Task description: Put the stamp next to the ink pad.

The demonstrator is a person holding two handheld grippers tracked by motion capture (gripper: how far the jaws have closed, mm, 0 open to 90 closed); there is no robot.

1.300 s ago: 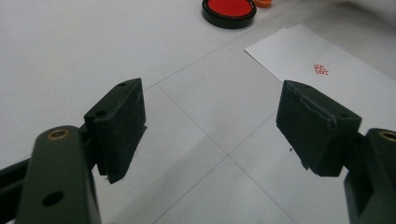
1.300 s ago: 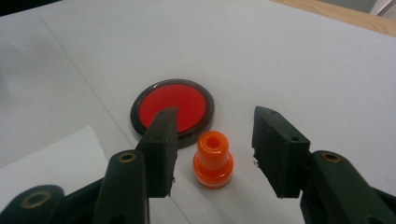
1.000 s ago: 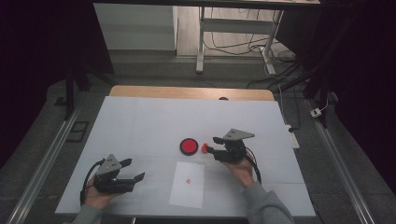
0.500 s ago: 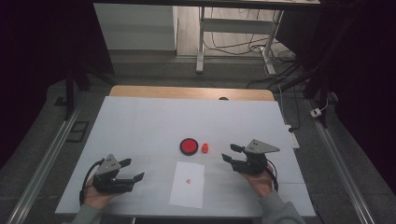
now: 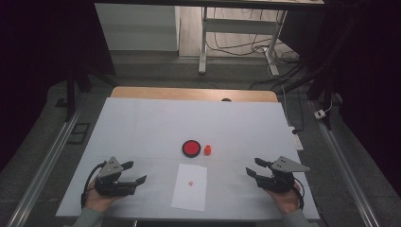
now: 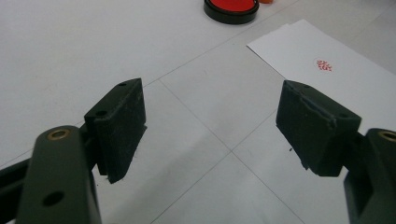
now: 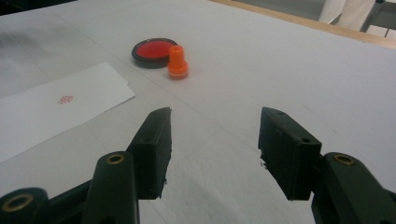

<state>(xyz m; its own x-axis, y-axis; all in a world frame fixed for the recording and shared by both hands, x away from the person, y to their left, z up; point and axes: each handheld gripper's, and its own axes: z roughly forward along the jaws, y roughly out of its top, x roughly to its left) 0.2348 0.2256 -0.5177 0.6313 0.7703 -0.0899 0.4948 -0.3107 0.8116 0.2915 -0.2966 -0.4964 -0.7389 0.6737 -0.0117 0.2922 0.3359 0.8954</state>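
The orange stamp (image 5: 207,150) stands beside the red ink pad (image 5: 191,148), well away from the right gripper (image 5: 252,169), whose jaws gape empty.

Orange stamp (image 7: 178,62) upright, touching red ink pad (image 7: 154,52); stamped paper sheet (image 5: 190,186) flat nearby, table centre.

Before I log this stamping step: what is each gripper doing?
Left gripper: open, holding nothing.
Right gripper: open, holding nothing; the stamp stands apart by the ink pad.
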